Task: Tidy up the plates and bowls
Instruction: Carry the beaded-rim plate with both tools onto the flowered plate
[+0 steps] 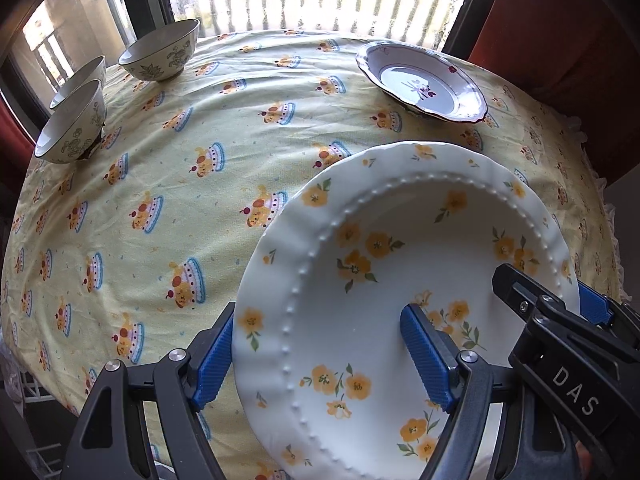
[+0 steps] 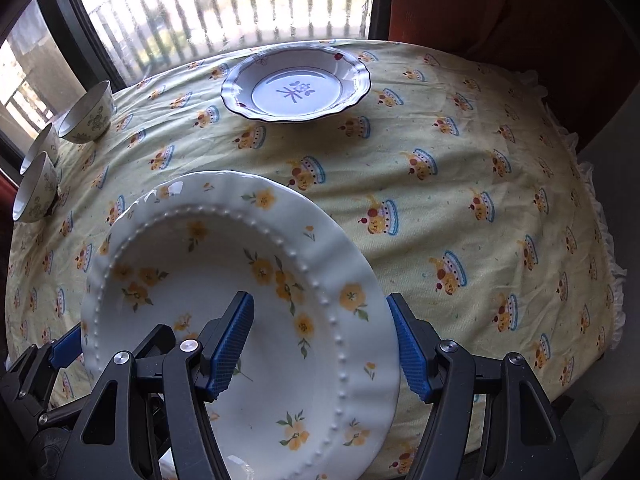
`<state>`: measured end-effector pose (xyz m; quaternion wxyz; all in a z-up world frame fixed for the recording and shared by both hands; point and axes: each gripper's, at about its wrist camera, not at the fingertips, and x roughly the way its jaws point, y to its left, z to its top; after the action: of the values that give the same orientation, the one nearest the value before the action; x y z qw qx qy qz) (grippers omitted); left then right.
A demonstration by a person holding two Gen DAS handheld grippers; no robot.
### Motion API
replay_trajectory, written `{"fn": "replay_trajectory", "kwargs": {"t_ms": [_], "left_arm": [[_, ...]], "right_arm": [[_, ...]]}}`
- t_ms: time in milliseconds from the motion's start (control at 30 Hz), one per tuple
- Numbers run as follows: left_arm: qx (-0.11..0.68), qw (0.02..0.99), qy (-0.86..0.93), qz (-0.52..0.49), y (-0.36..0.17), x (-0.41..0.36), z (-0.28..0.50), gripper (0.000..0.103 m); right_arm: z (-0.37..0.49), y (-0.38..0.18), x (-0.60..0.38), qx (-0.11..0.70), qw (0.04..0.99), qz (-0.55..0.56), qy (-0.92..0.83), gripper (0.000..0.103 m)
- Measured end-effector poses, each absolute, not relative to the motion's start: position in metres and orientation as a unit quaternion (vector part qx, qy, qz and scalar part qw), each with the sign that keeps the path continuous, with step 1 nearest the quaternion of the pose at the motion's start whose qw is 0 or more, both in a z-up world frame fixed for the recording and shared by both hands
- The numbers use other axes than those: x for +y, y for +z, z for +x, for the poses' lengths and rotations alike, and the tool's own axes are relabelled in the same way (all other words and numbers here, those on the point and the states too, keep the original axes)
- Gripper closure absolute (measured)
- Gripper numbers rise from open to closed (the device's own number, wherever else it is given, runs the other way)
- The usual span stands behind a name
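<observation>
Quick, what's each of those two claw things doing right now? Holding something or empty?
Left gripper: closed on the left rim of the flowered plate.
Right gripper: closed on the same plate's right rim.

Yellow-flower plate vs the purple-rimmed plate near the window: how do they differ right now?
1. The yellow-flower plate is held up off the tablecloth, tilted; the purple-rimmed plate rests flat on it.
2. The left gripper and right gripper each clamp the yellow-flower plate's rim; nothing touches the purple-rimmed plate.
3. The yellow-flower plate has a beaded ring and scattered flowers; the purple-rimmed one, a dark edge and centre motif.
Both have wavy rims.
</observation>
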<state>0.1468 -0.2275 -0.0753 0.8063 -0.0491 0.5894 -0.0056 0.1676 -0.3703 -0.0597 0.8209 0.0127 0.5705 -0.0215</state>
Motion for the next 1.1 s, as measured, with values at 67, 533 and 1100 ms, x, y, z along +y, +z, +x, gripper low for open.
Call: {"fn": "replay_trajectory", "kwargs": {"t_ms": [67,533,1100], "left_arm": [[0.593,0.803,-0.007,-0.052,-0.08,-0.234,0.147,0.023],[0.617,0.783,-0.006,-0.076,-0.107,-0.253,0.156,0.022],[0.611,0.789,0.021,-0.054,-0.114,-0.258,0.159,0.016]], "right_arm": [[0.168,-0.063,-0.377,0.574,0.819,0.01,-0.023,0.032],[0.176,-0.083,-0.401,0.592,0.805,-0.002,-0.026,0.032],[0.182,-0.086,-0.397,0.592,0.805,-0.022,-0.019,0.035]]}}
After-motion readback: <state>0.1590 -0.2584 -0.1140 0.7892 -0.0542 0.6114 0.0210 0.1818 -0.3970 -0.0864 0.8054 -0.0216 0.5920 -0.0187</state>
